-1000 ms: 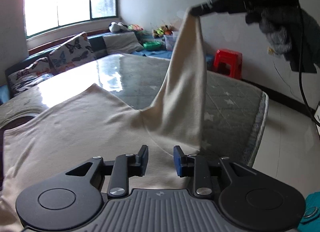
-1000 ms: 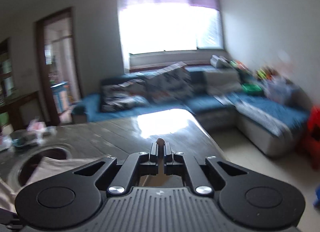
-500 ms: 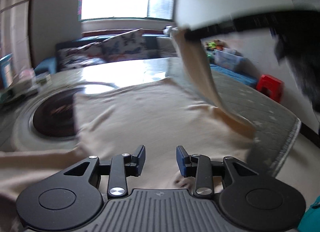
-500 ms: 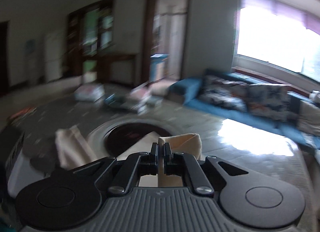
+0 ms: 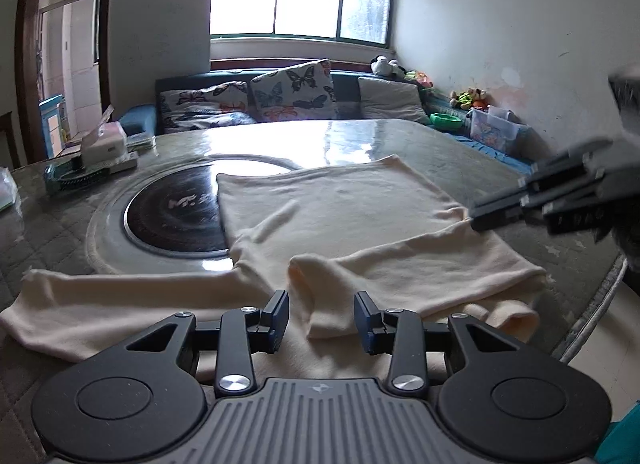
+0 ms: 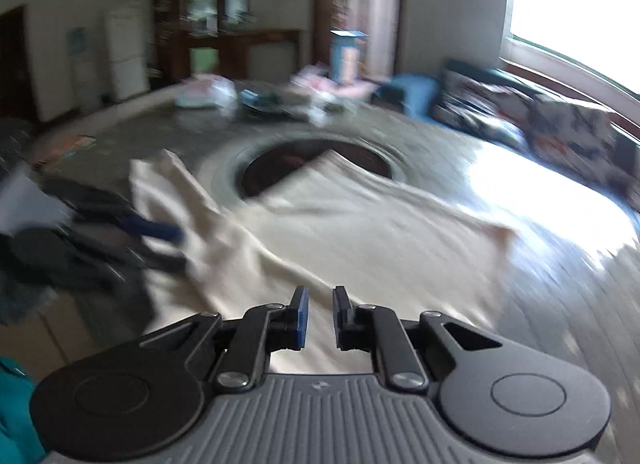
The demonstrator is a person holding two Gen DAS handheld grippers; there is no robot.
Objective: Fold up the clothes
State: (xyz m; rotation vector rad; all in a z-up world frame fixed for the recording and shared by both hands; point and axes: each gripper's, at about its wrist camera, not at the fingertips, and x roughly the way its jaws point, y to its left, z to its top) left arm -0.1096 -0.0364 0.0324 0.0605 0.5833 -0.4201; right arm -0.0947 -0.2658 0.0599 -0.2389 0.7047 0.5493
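We've got the cream shirt (image 5: 360, 224) lying flat on the table (image 5: 460, 152), one sleeve folded across it. Our left claw (image 5: 322, 318) hangs wide apart over the near hem, empty; our right claw (image 6: 320, 316) gapes too, gripping nothing.

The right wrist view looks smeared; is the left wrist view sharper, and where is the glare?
Left wrist view: mostly sharp, the cream garment crisp, only the right tool motion-blurred; window glare on the glossy table. Right wrist view: background and garment streaked by motion blur, its own tool sharp, window blown out at top right.
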